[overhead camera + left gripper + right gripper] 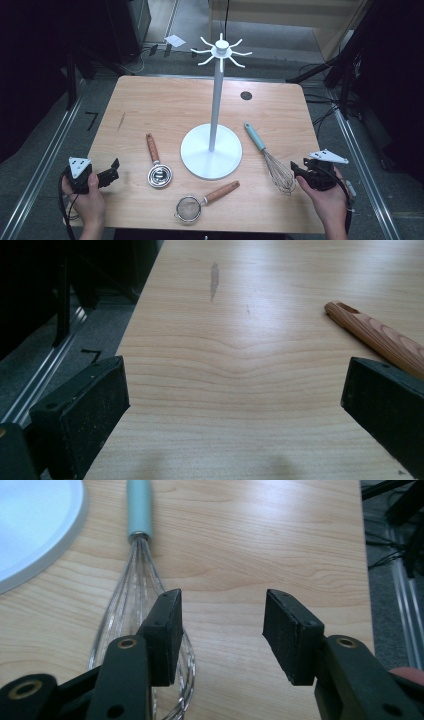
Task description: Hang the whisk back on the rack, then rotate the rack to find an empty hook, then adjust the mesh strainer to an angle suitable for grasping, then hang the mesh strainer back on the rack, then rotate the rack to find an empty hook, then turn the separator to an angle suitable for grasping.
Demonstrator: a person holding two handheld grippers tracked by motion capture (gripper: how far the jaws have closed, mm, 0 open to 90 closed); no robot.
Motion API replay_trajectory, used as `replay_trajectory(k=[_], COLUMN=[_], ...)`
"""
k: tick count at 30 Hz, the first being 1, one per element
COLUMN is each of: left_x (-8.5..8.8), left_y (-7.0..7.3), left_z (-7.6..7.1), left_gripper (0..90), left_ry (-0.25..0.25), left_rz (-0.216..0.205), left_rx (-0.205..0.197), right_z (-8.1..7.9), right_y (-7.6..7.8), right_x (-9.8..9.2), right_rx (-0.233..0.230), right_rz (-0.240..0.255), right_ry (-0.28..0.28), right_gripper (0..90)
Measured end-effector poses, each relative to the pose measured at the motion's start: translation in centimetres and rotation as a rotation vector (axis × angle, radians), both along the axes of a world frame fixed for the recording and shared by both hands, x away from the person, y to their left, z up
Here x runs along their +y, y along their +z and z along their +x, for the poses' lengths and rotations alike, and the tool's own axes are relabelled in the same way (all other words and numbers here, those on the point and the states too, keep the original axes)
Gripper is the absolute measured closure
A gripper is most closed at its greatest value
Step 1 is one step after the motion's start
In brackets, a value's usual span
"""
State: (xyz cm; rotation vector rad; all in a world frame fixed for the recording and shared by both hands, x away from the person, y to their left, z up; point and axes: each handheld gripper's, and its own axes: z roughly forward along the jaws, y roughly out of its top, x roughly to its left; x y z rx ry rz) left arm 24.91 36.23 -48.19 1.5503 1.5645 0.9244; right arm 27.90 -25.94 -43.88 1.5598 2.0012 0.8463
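Right gripper (222, 630): jaws part-open with bare table between the pads; nothing held.
Right gripper position: at the table's right front edge in the high view (301, 172), pointing inward over the wood.
Whisk (137, 605): its wire loops pass under and just beside the gripper's left jaw in the right gripper view; it is not between the pads, and contact cannot be told.
Whisk build: thin bright wire loops and a smooth teal handle (255, 137), lying flat with the handle angled away towards the stand.
Left gripper (235, 405): jaws spread wide over bare wood; nothing held.
Left gripper position: at the table's left front corner (112, 172).
Wooden handle (377, 335): round, striped grain, with a hole near its end; it lies just beyond the right-hand jaw in the left gripper view, apart from it.
Small ladle (159, 172): that handle's shiny round metal bowl, near the stand's base.
Strainer (192, 205): fine mesh bowl with wooden handle, at the front edge.
Stand (214, 100): white, upright pole on a round flat base, spoked hooks on top, mid-table.
Table (165, 105): pale wood grain, rounded corners.
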Motion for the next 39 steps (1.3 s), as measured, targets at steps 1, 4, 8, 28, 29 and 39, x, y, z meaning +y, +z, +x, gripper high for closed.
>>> replay_trajectory(k=[1, 4, 8, 28, 29, 39], left_x=[-0.1, -0.2, -0.1, -0.2, -0.3, -0.5], left_y=[0.0, 0.0, 0.0, 0.0, -0.1, -0.1], left_z=[0.0, 0.0, 0.0, 0.6, 0.6, 0.5], left_gripper=[0.0, 0.0, 0.0, 0.0, 0.0, 0.0], left_ry=[0.0, -0.002, -0.003, -0.017, -0.012, 0.016], left_rz=[0.004, 0.01, 0.008, 0.006, 0.011, 0.031], left_rx=[-0.002, 0.0, -0.002, 0.046, 0.044, 0.04], right_z=[0.1, 0.3, 0.9, 5.3, 5.5, 8.6], right_y=[0.3, 0.7, 1.1, 1.4, 1.4, 1.4], right_x=[-0.1, -0.2, -0.2, 2.6, 2.8, 4.8], right_rx=[0.009, 0.033, 0.073, 0.208, 0.217, 0.279], right_rz=[0.007, 0.026, 0.016, -0.055, -0.072, -0.103], right_ry=[0.01, 0.019, 0.026, 0.125, 0.143, 0.177], right_gripper=[51.9, 51.3, 50.5, 53.4, 53.4, 55.3])
